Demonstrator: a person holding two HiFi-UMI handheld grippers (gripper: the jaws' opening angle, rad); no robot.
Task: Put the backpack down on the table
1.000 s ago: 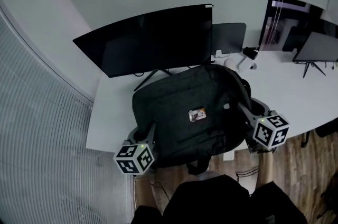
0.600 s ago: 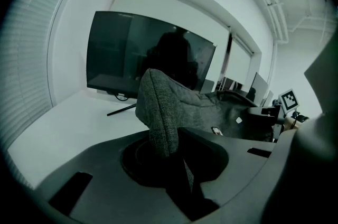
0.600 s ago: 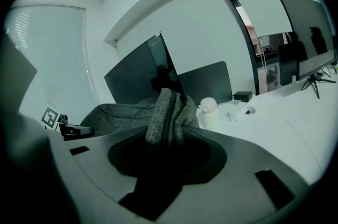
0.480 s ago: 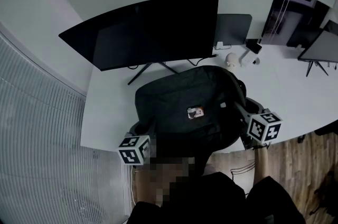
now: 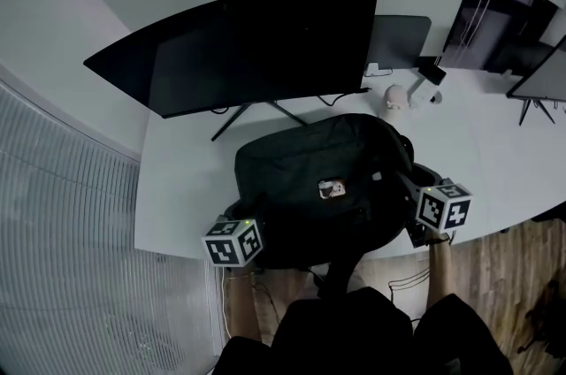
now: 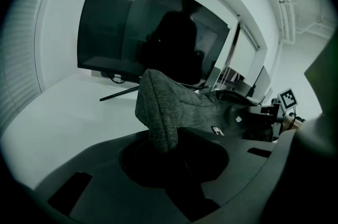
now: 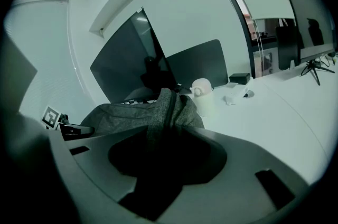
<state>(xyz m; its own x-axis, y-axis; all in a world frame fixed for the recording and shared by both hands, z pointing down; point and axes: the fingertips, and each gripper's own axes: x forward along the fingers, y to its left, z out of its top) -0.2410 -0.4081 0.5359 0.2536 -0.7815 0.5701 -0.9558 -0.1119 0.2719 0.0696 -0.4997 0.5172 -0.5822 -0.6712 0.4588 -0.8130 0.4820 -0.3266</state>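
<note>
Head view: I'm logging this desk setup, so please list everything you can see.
backpack: one, dark grey, at the table's near edge, before the monitor
monitor: one, black, curved, back of table
small screen: one, dark, right of monitor
screen on stand: one, dark, far right
cup: one, white, behind backpack
table: one, white
left gripper: shut on backpack's left side
right gripper: shut on backpack's right side

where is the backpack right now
In the head view the backpack is at the white table's near edge, before the curved monitor, held between the left gripper and right gripper.
</note>
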